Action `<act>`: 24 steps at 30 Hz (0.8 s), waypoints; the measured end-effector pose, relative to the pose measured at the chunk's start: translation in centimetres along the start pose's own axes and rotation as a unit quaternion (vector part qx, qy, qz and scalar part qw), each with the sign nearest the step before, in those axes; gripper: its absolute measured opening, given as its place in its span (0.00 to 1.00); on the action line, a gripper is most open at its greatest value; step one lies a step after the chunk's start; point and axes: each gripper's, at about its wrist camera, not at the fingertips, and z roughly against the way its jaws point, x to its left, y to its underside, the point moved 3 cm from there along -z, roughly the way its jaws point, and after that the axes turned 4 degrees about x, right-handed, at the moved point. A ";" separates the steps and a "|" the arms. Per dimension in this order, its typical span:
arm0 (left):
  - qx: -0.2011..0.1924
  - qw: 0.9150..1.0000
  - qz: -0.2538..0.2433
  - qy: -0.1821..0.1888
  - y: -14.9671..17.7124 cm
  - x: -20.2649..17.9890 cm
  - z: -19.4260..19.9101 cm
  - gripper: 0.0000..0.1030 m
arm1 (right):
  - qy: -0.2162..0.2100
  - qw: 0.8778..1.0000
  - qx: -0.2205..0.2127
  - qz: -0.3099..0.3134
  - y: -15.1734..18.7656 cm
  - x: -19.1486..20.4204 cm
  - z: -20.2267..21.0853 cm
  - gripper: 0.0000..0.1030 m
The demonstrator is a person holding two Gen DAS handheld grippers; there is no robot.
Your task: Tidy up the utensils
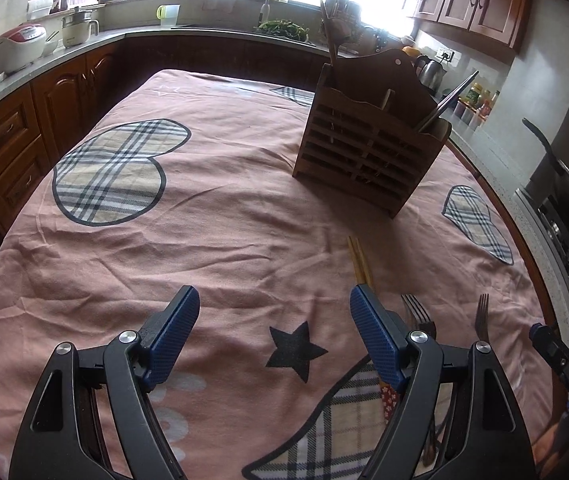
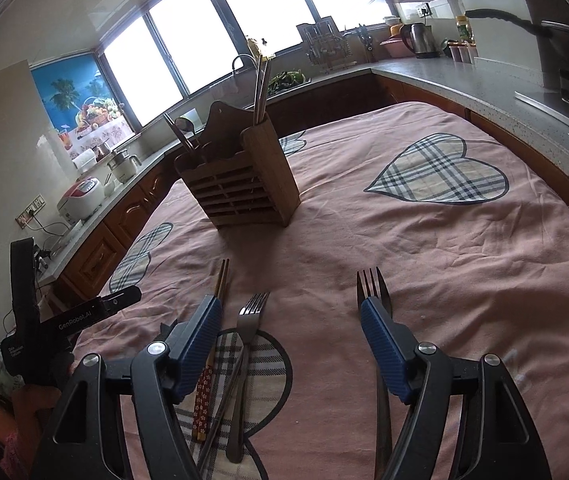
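I look across a table under a pink cloth with plaid hearts. Beyond its far edge a grey counter on brown wooden cabinets runs beneath wide windows blown white with daylight. A rice cooker sits at the left.

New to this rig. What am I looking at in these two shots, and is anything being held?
No robot arm: a person carries a two-finger gripper in each hand, each with a fisheye camera looking along its blue fingers. One picture looks out from the left gripper, the other from the right gripper. Both are open and hold nothing. On the pink tablecloth stands a wooden utensil holder with some utensils already in it. Loose in front lie chopsticks, a fork and a second fork.
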 end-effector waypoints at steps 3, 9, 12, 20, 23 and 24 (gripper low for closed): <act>0.003 1.000 0.001 -0.004 -0.2 0.2 -0.2 0.77 | -0.008 1.000 0.014 0.010 0.2 0.8 -0.8 0.61; 0.014 1.000 0.007 -0.012 -0.4 1.1 -1.0 0.77 | -0.022 0.998 0.055 0.022 0.9 2.4 -3.6 0.54; 0.020 1.000 0.007 -0.014 -0.6 1.2 -1.7 0.77 | -0.030 0.996 0.076 0.030 1.1 3.0 -5.4 0.54; 0.038 0.999 -0.006 -0.008 -1.6 0.4 -3.5 0.77 | -0.017 0.991 0.126 0.047 1.5 3.6 -9.6 0.23; 0.044 0.999 -0.017 -0.005 -1.8 -0.5 -4.5 0.77 | -0.011 0.993 0.113 0.037 1.0 2.5 -8.9 0.05; 0.047 0.999 -0.022 -0.003 -1.9 -0.9 -4.9 0.77 | -0.004 0.994 0.108 0.035 0.8 2.0 -8.5 0.00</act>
